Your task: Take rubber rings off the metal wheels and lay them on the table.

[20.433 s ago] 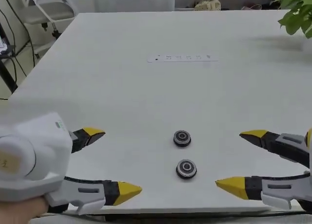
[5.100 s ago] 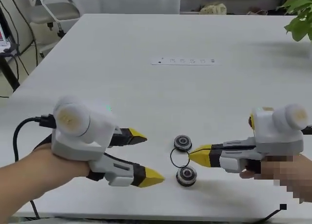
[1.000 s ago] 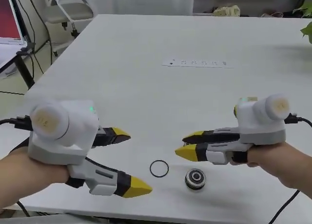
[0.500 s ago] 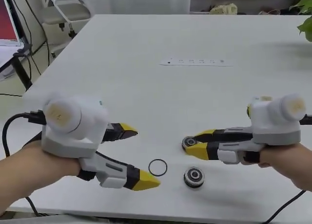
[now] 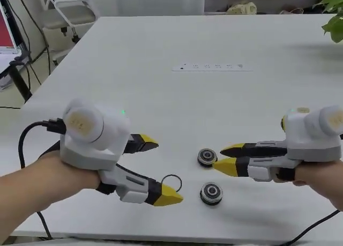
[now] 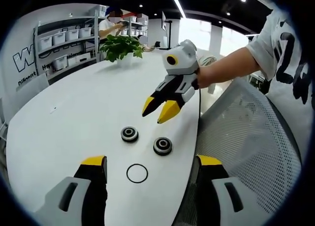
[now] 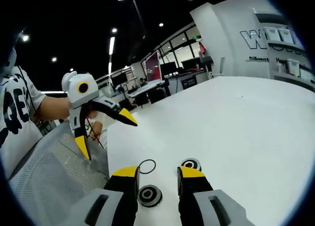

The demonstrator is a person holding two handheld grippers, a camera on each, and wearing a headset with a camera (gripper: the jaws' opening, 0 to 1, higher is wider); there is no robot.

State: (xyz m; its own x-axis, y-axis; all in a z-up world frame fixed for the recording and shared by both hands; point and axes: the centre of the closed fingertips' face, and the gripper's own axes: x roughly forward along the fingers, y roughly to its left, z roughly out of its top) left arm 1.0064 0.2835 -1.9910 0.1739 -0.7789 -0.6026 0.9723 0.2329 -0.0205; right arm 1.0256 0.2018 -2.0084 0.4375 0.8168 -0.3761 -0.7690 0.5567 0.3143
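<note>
A: Head view: we hold the left gripper (image 5: pixel 163 171) wide open and empty. The right gripper (image 5: pixel 222 157) is part-open and empty, tips beside the far wheel (image 5: pixel 207 156), likely to strip it.

B: Left gripper view: the ring (image 6: pixel 137 173) lies on the table (image 6: pixel 74 103), near us. Right gripper view: the near wheel (image 7: pixel 149 195) sits between our jaws.

bright, soft shadows, perhaps slight blur
</note>
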